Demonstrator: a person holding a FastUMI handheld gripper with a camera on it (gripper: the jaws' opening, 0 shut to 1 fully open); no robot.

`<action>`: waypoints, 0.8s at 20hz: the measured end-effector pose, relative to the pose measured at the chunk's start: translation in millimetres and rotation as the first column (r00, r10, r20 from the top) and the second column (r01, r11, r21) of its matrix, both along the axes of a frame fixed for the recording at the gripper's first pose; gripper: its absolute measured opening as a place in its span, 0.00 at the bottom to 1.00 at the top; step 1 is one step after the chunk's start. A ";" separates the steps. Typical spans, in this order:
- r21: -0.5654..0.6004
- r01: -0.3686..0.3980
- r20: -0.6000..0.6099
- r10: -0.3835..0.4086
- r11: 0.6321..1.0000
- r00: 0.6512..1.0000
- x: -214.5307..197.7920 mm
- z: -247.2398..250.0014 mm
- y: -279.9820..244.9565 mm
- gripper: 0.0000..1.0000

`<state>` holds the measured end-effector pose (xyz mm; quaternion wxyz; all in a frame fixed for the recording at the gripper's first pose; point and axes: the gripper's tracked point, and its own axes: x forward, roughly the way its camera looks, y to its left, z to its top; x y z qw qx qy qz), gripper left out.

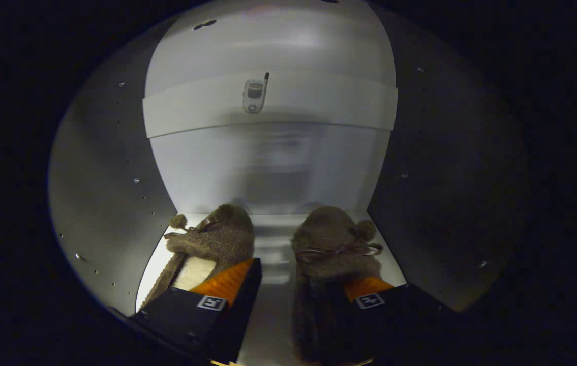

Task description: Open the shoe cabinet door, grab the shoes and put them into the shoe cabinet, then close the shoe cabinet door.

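Observation:
I am looking into the white shoe cabinet [268, 168], at its back wall. Two brown furry slippers with small bows and pompoms lie side by side on the cabinet floor, toes toward the back wall. The left slipper [217, 239] shows its pale lining, and the right slipper [331, 239] lies a little apart from it. My gripper [301, 274] is open. Its left finger [227, 282] reaches over the left slipper's opening and its right finger [364, 290] over the heel end of the right one. Bare floor [273, 249] shows between the fingers.
A white shelf edge [319, 104] crosses the cabinet above the slippers, with a small phone-shaped mark [254, 95] on it. Side walls [110, 178] dotted with peg holes close in on the left and right. The right wall [446, 178] lies in shadow.

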<state>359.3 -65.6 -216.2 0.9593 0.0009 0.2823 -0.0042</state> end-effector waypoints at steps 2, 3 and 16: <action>0.020 0.003 -0.005 -0.003 1.000 1.000 -18.5 11.3 -1.7 0.95; 0.028 0.010 0.000 -0.010 1.000 1.000 -27.5 18.7 -4.3 0.97; 0.087 -0.017 0.450 -0.025 0.996 0.893 -195.9 185.7 -6.1 0.98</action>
